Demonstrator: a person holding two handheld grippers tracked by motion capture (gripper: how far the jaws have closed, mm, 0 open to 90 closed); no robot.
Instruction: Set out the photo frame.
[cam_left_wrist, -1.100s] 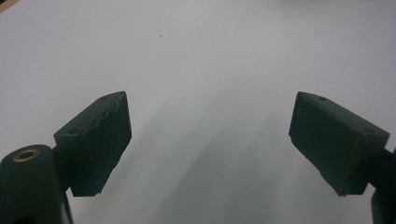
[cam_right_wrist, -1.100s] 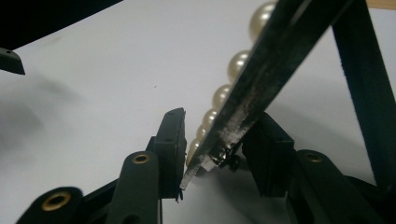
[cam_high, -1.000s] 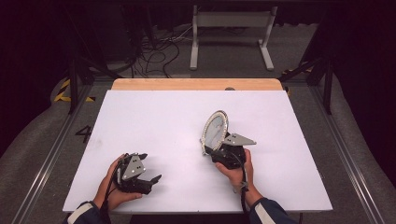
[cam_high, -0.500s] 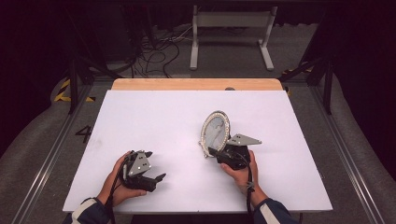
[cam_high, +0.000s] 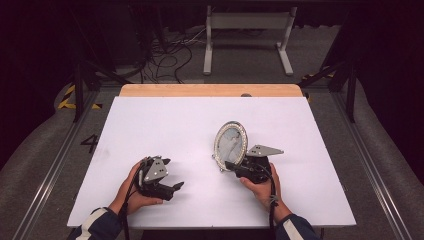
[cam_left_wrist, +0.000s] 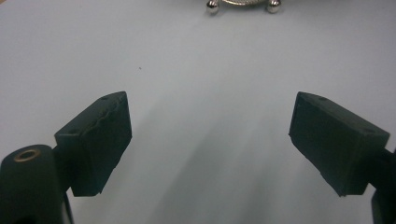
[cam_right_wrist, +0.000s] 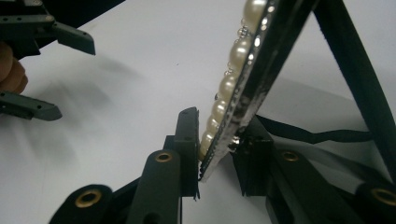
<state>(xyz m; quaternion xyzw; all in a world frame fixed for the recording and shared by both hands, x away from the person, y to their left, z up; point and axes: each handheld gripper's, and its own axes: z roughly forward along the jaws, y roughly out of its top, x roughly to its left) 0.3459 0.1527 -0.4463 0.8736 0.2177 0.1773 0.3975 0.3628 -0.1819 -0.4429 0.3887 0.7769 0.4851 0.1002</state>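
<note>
High view: right gripper is closing its jaws on the rim of the oval pearl-edged frame, which is standing mid-table; left gripper is hovering well apart.
Left gripper view: jaws are standing wide, holding nothing; frame's feet are cut off at top.
Right gripper view: jaws are pinching the frame edge; contact partly blurred

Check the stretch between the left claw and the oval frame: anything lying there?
Nothing: in the high view, bare white table separates the left claw from the pearl-rimmed oval frame. The left gripper view shows the same.
</note>
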